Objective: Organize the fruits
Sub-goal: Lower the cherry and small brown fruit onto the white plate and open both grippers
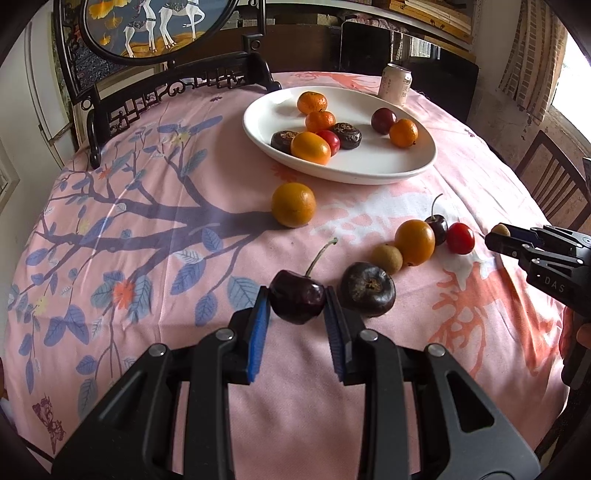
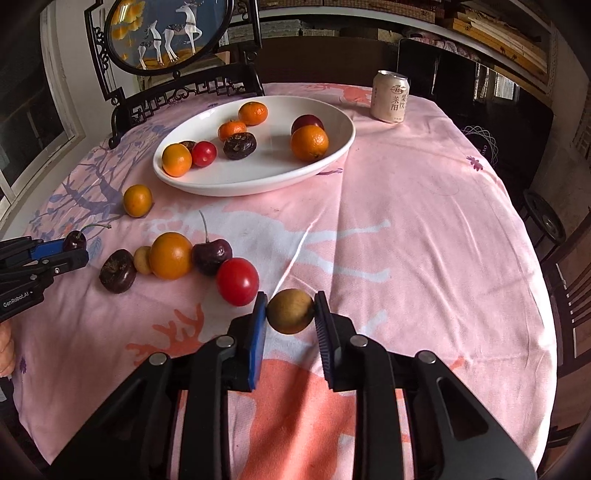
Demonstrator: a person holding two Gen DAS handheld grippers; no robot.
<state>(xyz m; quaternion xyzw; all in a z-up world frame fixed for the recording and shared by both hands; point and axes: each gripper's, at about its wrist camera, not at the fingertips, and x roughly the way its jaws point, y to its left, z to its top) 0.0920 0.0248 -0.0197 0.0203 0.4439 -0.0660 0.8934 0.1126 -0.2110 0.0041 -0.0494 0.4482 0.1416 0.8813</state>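
My left gripper is shut on a dark cherry with a long stem, just above the pink tablecloth. My right gripper is shut on a small brown longan, also low over the cloth. A white oval plate at the back holds several oranges, dark water chestnuts and red fruits. Loose on the cloth lie an orange, a water chestnut, a longan, another orange, a cherry and a red tomato.
A drink can stands behind the plate at the table's far edge. A dark carved stand with a round painted screen sits at the back left. A wooden chair is at the right side of the table.
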